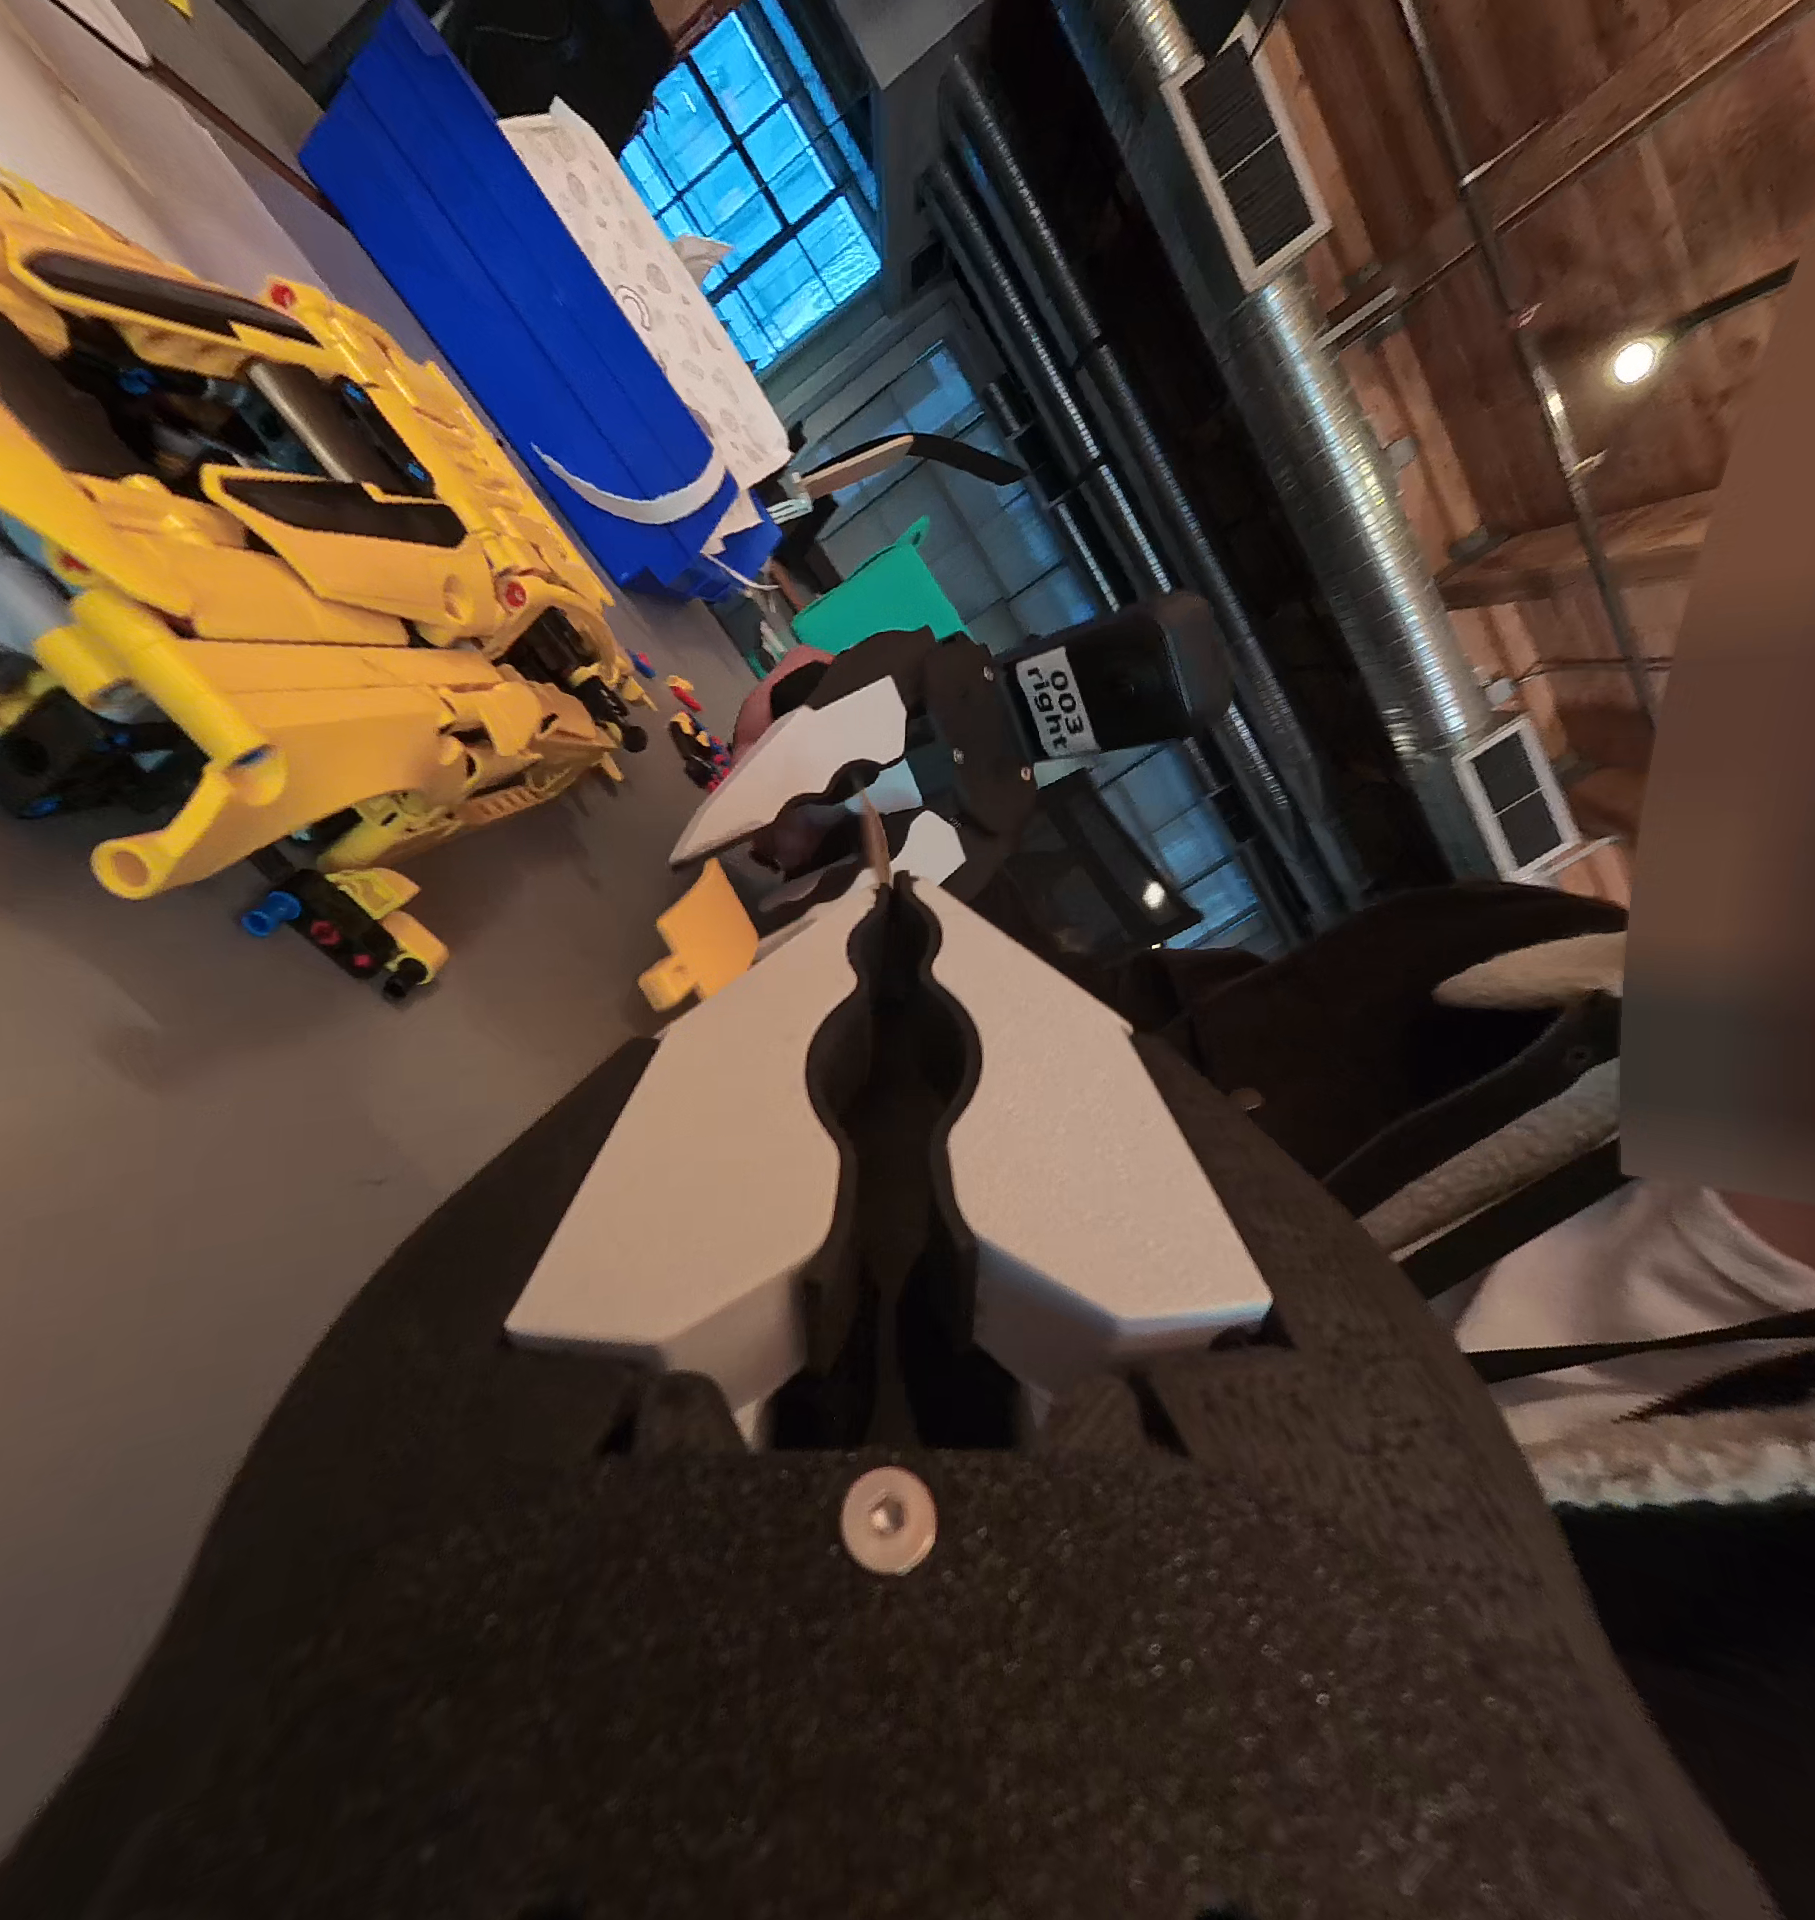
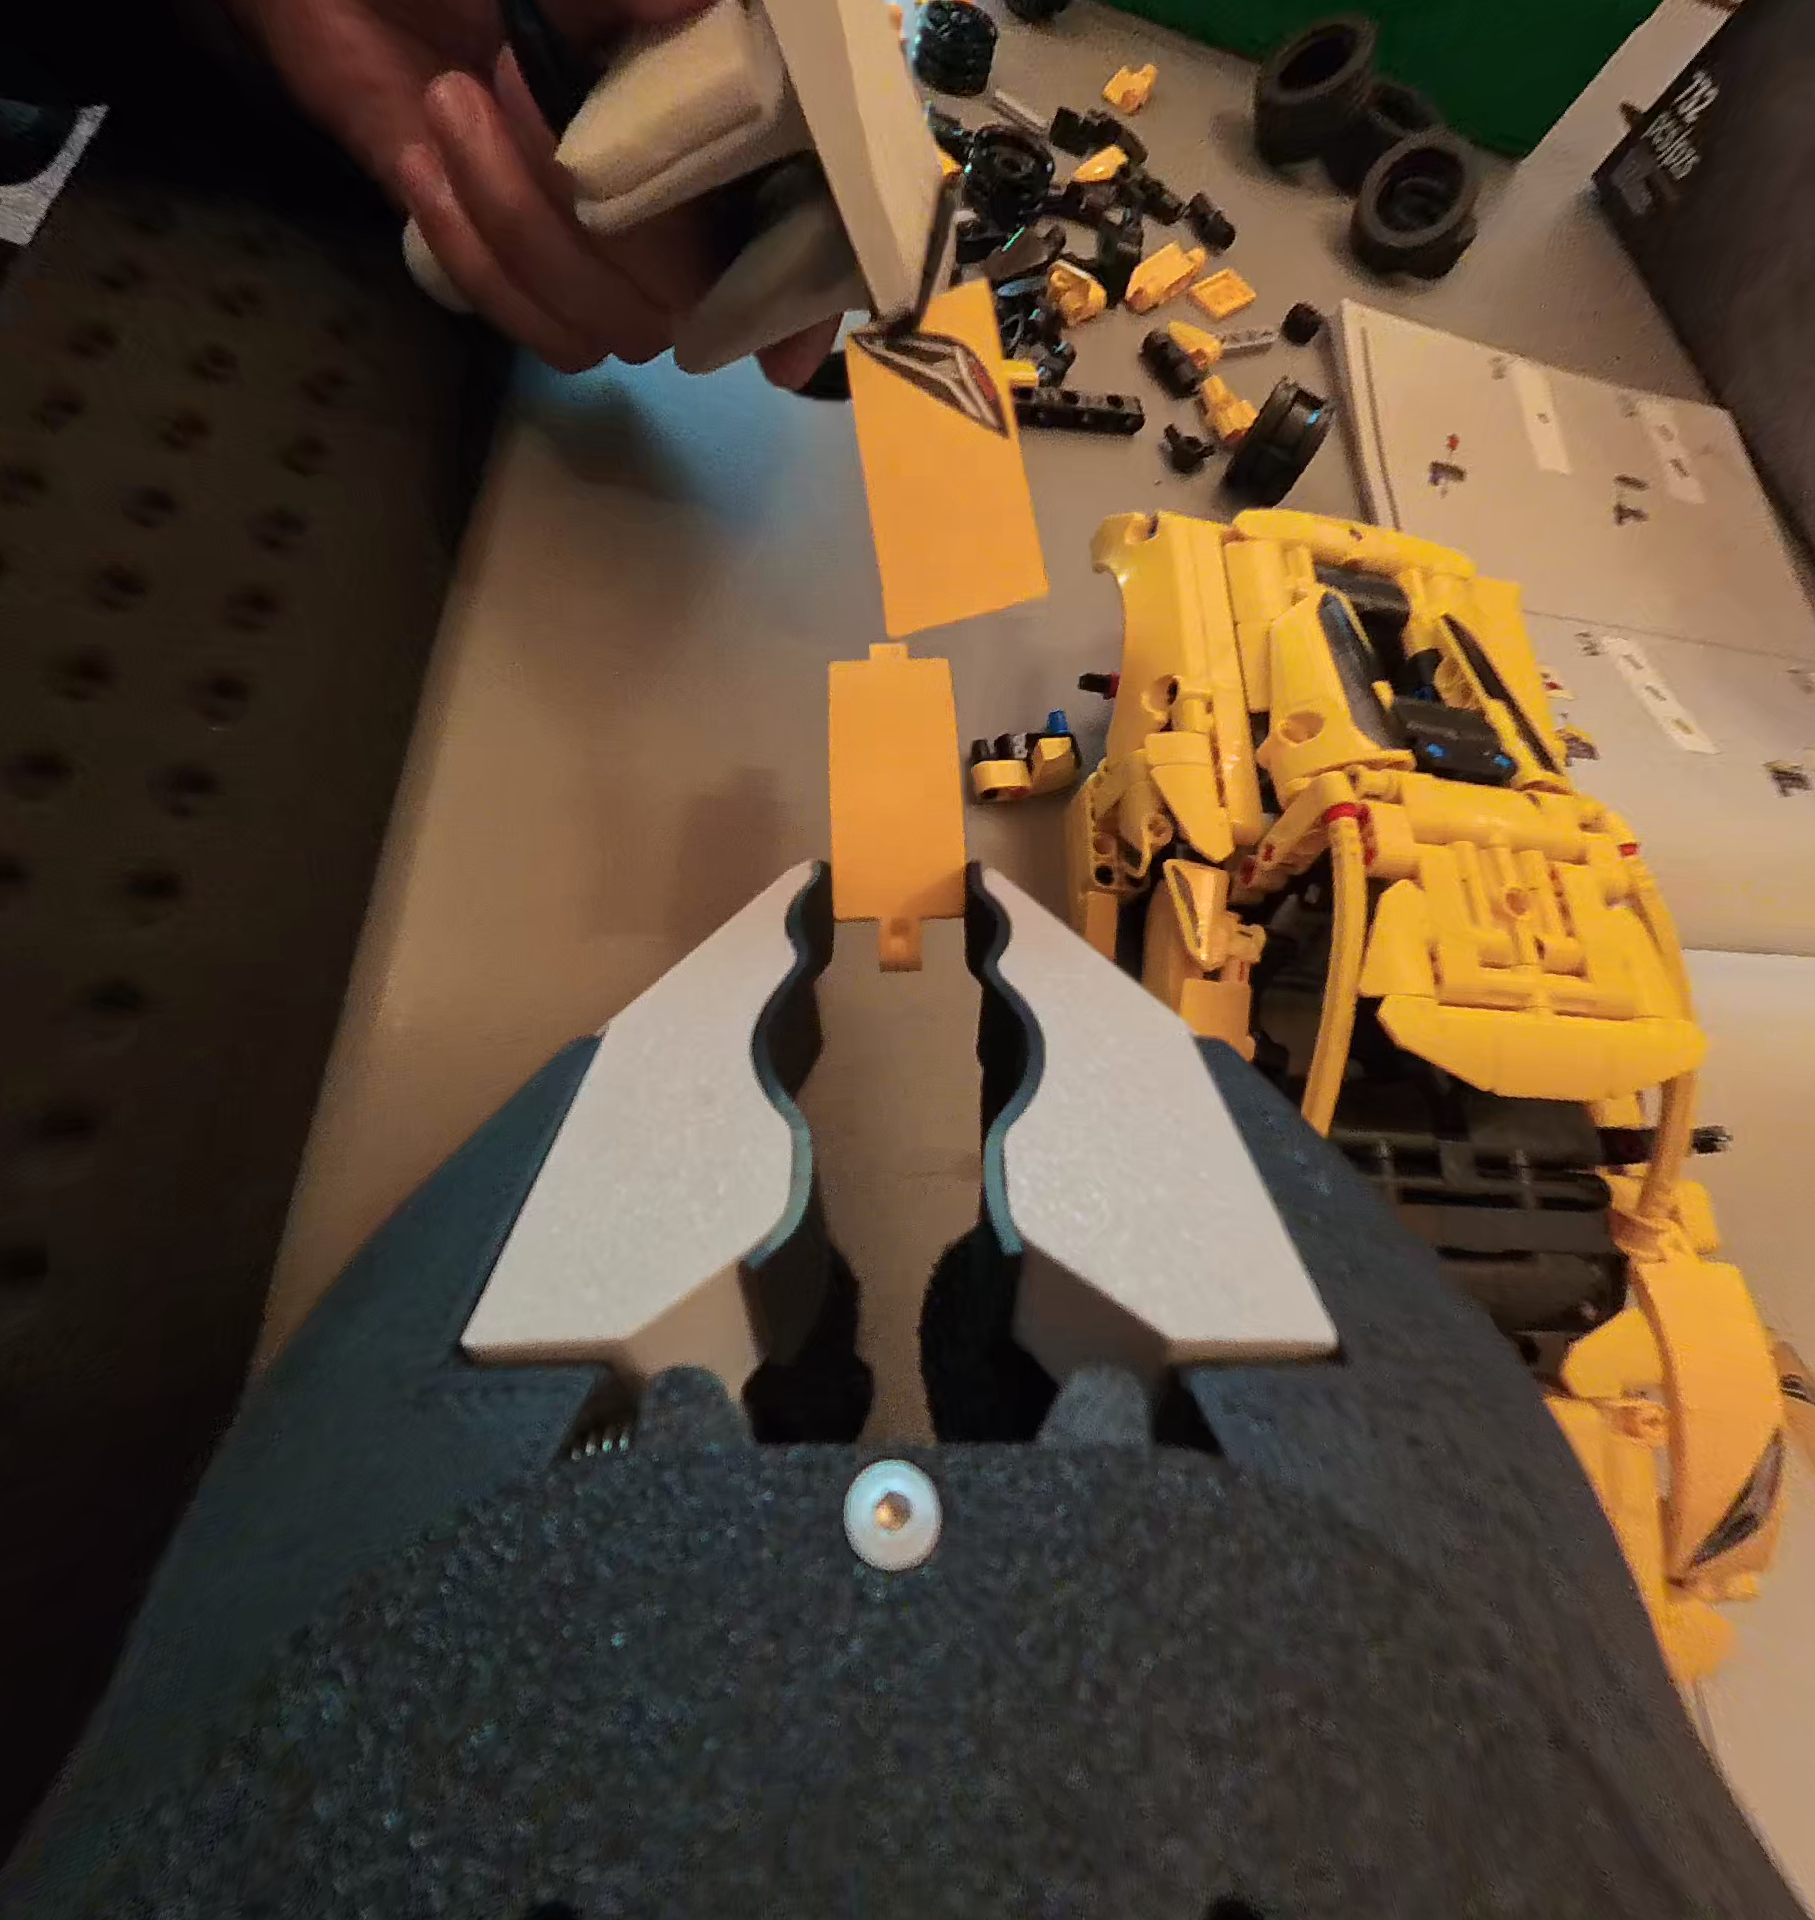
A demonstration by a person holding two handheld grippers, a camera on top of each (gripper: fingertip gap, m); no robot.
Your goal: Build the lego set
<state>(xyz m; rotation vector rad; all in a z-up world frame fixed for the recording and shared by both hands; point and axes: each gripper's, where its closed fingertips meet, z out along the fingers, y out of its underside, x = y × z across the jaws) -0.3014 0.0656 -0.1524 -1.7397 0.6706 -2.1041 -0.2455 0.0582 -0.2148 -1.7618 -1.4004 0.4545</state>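
My left gripper [image 1: 892, 888] is shut on a thin yellow sticker, seen edge-on at its tips [image 1: 875, 836]. In the right wrist view that gripper [image 2: 915, 303] hangs the sticker [image 2: 944, 488] down by its top edge, which bears a dark graphic. My right gripper [image 2: 898, 899] is shut on a flat yellow panel [image 2: 895, 790] with small tabs, held just below the sticker's lower edge with a small gap between them. The right gripper [image 1: 794, 847] and its panel [image 1: 705, 930] also show in the left wrist view. The half-built yellow Lego car [image 2: 1402, 883] lies on the grey table to the right.
Loose black and yellow parts [image 2: 1090, 239], black tyres [image 2: 1402, 177], an instruction booklet [image 2: 1557, 468] and a dark box [image 2: 1734, 208] lie beyond the car. A small sub-assembly [image 2: 1022, 764] sits beside the car. A blue bin [image 1: 508, 291] stands at the table's far side. A dark perforated surface [image 2: 155, 623] borders the table's left. Tip to tip, the grippers are about 9 centimeters apart.
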